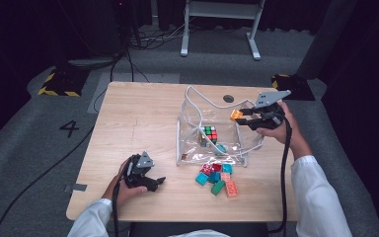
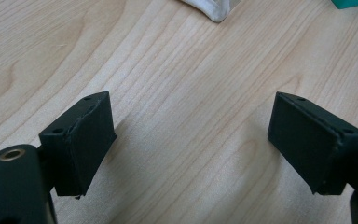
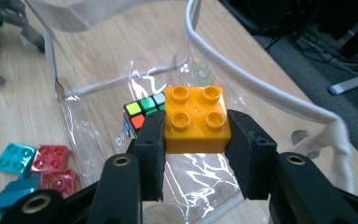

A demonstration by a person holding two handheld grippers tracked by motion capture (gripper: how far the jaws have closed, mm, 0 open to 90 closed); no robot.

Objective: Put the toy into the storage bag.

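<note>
My right gripper (image 1: 242,116) is shut on an orange four-stud brick (image 3: 196,120) and holds it above the open top of a clear plastic bag (image 1: 197,143) with white piping. The orange brick (image 1: 236,115) hangs over the bag's right side. A colour cube (image 3: 142,112) lies inside the bag (image 3: 98,135), also seen as the cube (image 1: 209,135) in the high view. My left gripper (image 1: 157,182) rests low on the table at the front left, open, its pads (image 2: 81,140) wide apart with bare wood between them.
Several loose bricks, teal, red, green and orange (image 1: 217,177), lie in front of the bag; red and teal ones (image 3: 32,161) appear at the left of the right gripper view. The wooden table (image 1: 128,118) has a round cable hole (image 1: 228,98) behind the bag.
</note>
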